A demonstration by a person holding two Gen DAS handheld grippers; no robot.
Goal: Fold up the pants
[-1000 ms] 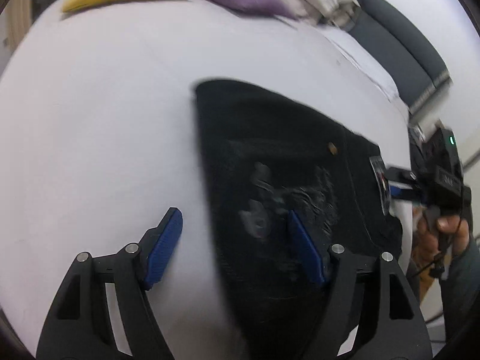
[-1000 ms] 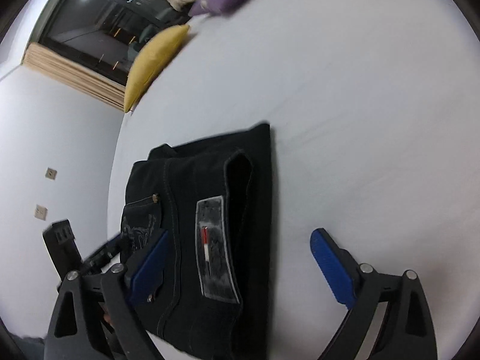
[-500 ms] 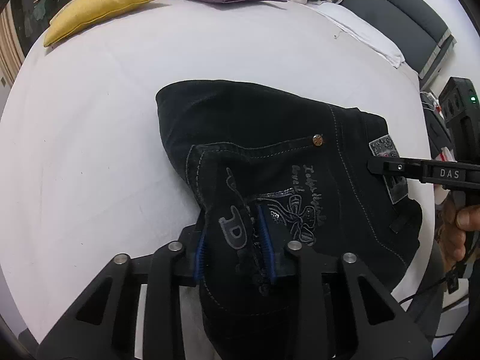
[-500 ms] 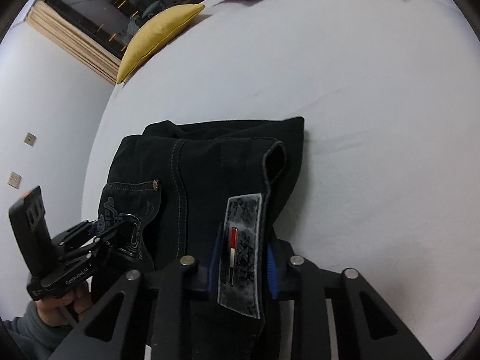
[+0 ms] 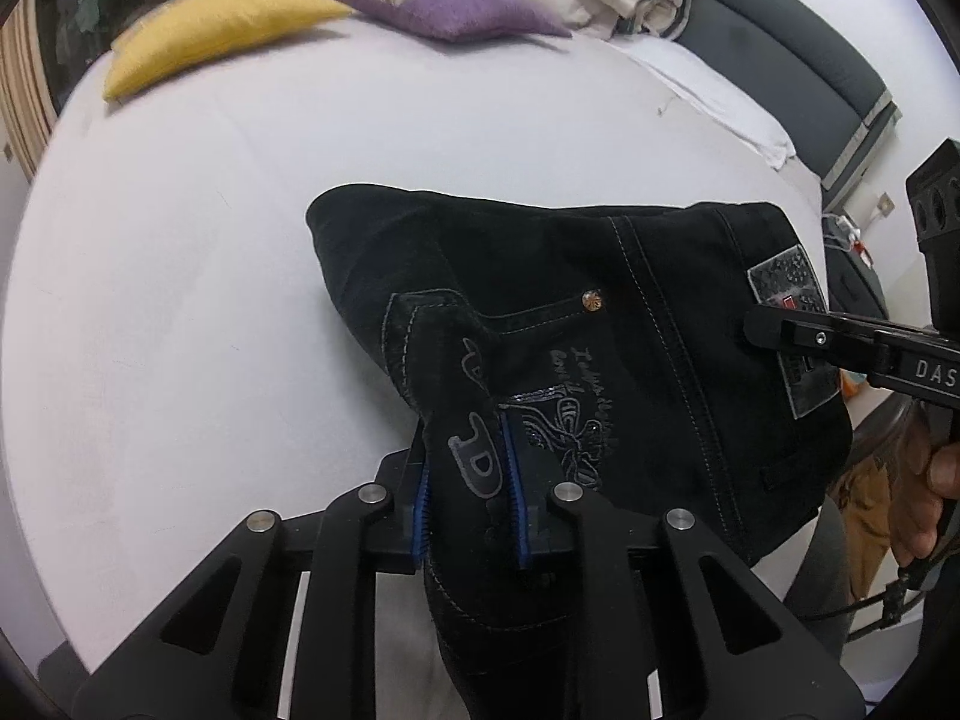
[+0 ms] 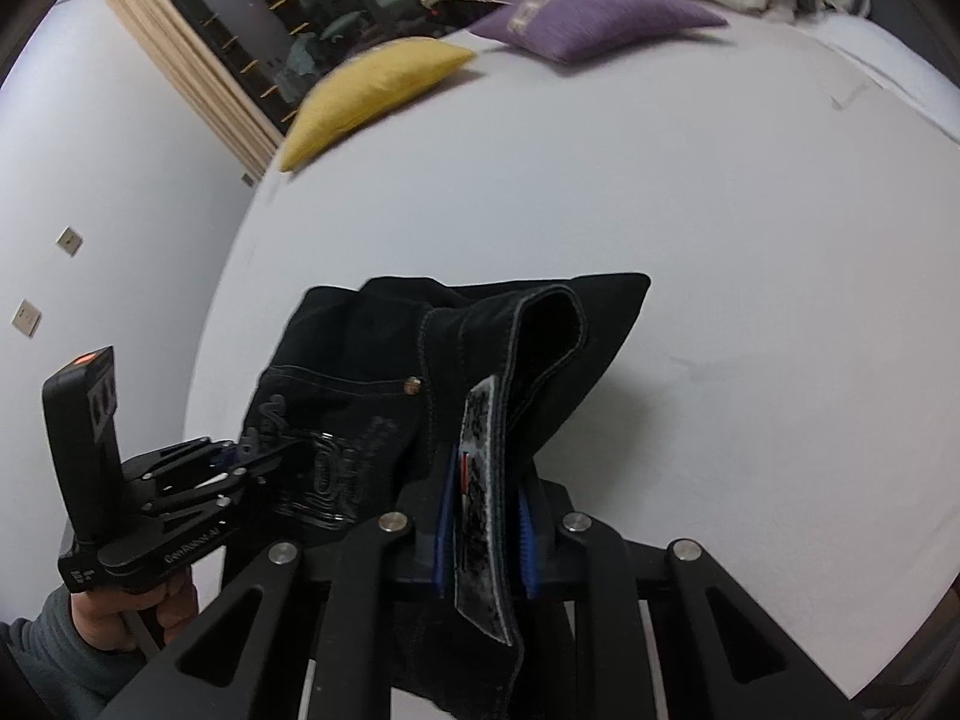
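Pants [image 5: 600, 324] are clamped in both your tools: left tool [image 5: 468, 498] pinches the pocket fold, right tool [image 6: 483, 516] the waistband patch, above the bed [image 5: 180, 240].

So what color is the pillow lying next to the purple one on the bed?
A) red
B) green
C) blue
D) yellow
D: the yellow pillow lies just beside the purple pillow at the far end of the white bed.
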